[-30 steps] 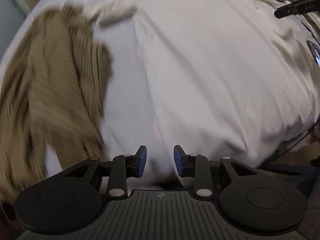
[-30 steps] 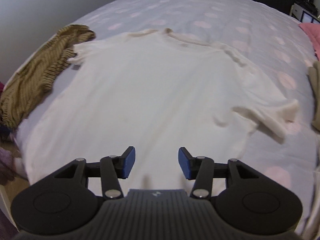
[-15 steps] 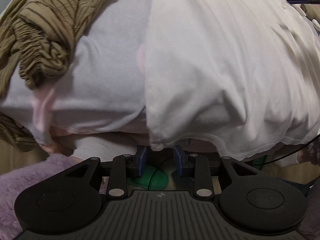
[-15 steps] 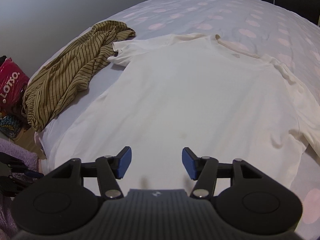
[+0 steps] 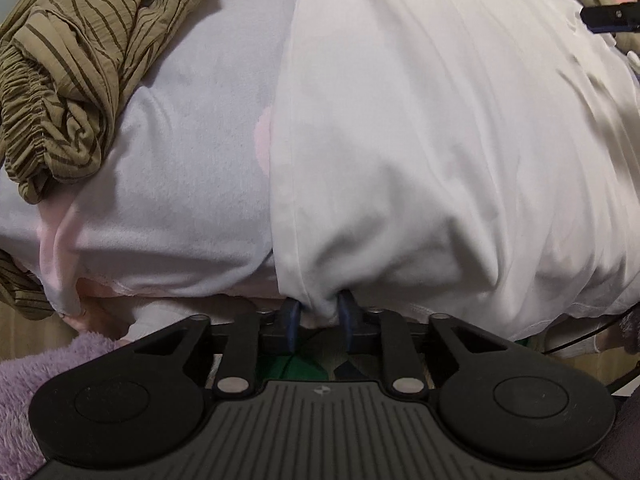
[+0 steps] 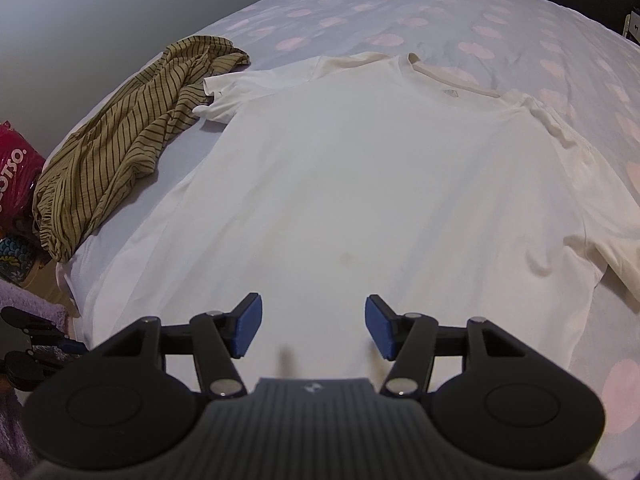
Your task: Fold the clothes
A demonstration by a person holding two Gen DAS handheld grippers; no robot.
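Slippage is looking like the main risk: the left gripper [image 5: 319,312] is closing on only a small bunch of fabric at the bottom corner of the white T-shirt [image 5: 440,128], where the hem is hanging over the edge of the bed [image 5: 192,152]; with so little cloth between the blue pads [image 5: 289,314], a quick lift could be pulling the corner free, or taking just the top layer and leaving the back one behind. Judging from the layout, a one-sided pull could also be dragging the shirt askew, since the right gripper [image 6: 313,330] is hovering with its jaws standing apart and nothing between them, low over the shirt's lower half but apparently not touching it. The shirt is lying spread flat, collar away from the person, and its far sleeve is touching the striped olive garment [image 6: 120,148], so a sweep that way might be snagging it. The left gripper is pointing steeply down at the bed's edge; the right one is tilting forward and down across the shirt.
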